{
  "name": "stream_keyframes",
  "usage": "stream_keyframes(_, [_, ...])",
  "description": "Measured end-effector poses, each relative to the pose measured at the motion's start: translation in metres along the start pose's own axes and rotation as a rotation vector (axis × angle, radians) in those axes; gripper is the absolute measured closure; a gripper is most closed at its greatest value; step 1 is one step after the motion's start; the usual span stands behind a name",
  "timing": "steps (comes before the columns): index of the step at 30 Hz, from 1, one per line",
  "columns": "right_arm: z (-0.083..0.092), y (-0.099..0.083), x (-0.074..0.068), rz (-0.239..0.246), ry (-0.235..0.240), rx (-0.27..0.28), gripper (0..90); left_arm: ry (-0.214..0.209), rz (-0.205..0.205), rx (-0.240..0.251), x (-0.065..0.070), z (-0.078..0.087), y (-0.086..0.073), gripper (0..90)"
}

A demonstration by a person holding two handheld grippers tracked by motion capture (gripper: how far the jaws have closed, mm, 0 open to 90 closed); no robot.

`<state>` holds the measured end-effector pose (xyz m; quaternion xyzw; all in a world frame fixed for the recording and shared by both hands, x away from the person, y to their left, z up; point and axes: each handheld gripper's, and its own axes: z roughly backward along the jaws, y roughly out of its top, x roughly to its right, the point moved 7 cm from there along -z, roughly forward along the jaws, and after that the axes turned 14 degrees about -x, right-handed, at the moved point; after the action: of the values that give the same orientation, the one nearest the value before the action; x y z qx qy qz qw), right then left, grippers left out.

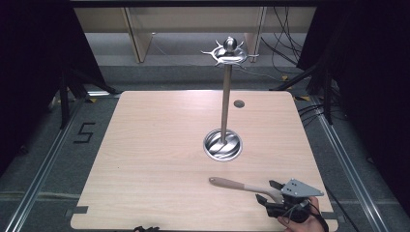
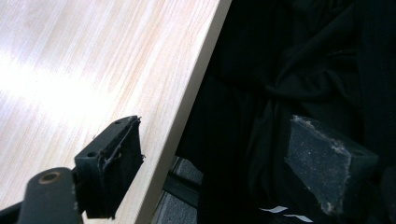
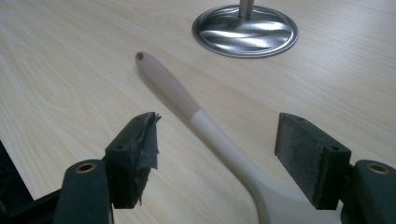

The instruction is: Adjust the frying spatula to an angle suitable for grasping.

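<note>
A utensil (image 1: 237, 184) with a wooden handle and a white lower part lies flat near the table's front right. In the right gripper view the utensil (image 3: 187, 100) runs away from me, and its handle end has a small hole. My right gripper (image 1: 269, 191) is open, its jaws on either side of the white part without touching it; the right gripper (image 3: 219, 149) shows the same wide gap. A tall metal stand (image 1: 225, 96) with hooks at the top rises from a round base (image 1: 222, 144). My left gripper (image 2: 215, 163) is open and holds nothing, at the table's front edge.
The light wooden table (image 1: 159, 145) has a small dark round insert (image 1: 238, 103) at the back right. Dark cloth (image 2: 303, 60) hangs beyond the table edge (image 2: 187, 102) in the left gripper view. Cables and black frames stand on the floor behind the table.
</note>
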<state>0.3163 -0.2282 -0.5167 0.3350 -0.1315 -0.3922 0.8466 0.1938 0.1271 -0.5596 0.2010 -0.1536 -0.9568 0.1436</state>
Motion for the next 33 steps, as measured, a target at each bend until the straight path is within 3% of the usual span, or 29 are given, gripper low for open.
stream_keyframes(16, [-0.003, 0.008, 0.000, 0.030, 0.003, -0.009, 31.2, 0.016, 0.012, 0.003, -0.001, 0.000, 0.000, 17.4])
stream_keyframes(17, [-0.003, 0.009, 0.001, 0.045, -0.002, -0.021, 31.2, -0.005, 0.003, -0.006, 0.000, -0.001, 0.000, 17.4])
stream_keyframes(20, [-0.004, 0.011, 0.000, 0.029, -0.001, -0.031, 31.2, -0.005, 0.004, -0.010, 0.000, -0.001, -0.001, 17.4])
stream_keyframes(22, [-0.008, 0.014, -0.002, 0.045, 0.025, -0.051, 30.7, -0.004, 0.004, -0.010, 0.000, -0.001, -0.001, 17.4])
stream_keyframes(25, [-0.010, 0.018, -0.001, 0.081, 0.017, -0.059, 29.4, 0.000, 0.006, -0.003, -0.001, -0.002, 0.000, 17.4])
stream_keyframes(33, [-0.017, 0.023, -0.005, 0.124, 0.049, -0.114, 26.1, 0.008, 0.012, 0.003, -0.001, 0.000, 0.000, 17.4])
